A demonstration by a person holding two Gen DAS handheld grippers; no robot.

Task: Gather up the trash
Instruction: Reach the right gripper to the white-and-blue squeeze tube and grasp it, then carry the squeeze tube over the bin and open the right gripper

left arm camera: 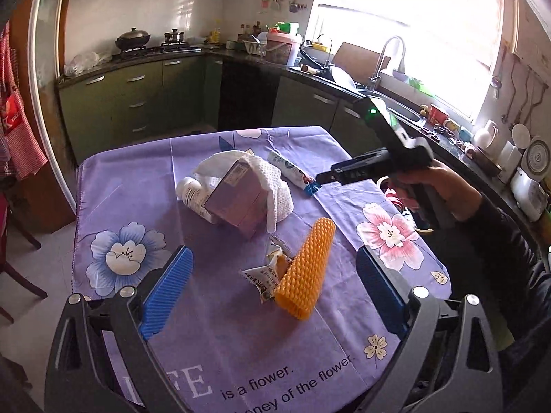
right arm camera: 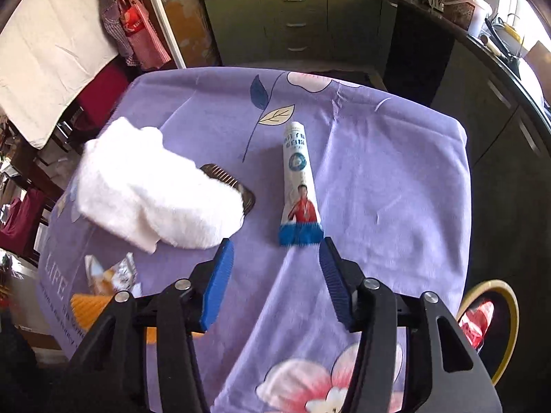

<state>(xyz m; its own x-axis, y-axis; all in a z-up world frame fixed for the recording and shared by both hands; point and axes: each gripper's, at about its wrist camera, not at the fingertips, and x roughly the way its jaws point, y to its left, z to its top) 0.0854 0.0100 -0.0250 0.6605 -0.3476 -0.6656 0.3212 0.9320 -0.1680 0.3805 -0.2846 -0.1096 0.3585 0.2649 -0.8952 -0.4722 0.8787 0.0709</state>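
Note:
A white tube with a blue crimped end (right arm camera: 299, 179) lies on the purple flowered tablecloth (right arm camera: 378, 189). My right gripper (right arm camera: 275, 246) stands open just short of that blue end, and its pads touch nothing. In the left wrist view the right gripper (left arm camera: 325, 175) reaches the tube (left arm camera: 292, 172) from the right, held by a hand. My left gripper (left arm camera: 273, 261) is wide open above an orange honeycomb-textured roll (left arm camera: 306, 268) and a crumpled snack wrapper (left arm camera: 263, 275), holding nothing.
A purple box (left arm camera: 234, 203), a white bottle (left arm camera: 191, 192) and a white cloth (left arm camera: 279, 189) sit together mid-table. A yellow-rimmed bin (right arm camera: 509, 296) with red trash stands off the table's right edge. Green kitchen cabinets (left arm camera: 137, 96) and a sink counter (left arm camera: 396, 103) lie beyond.

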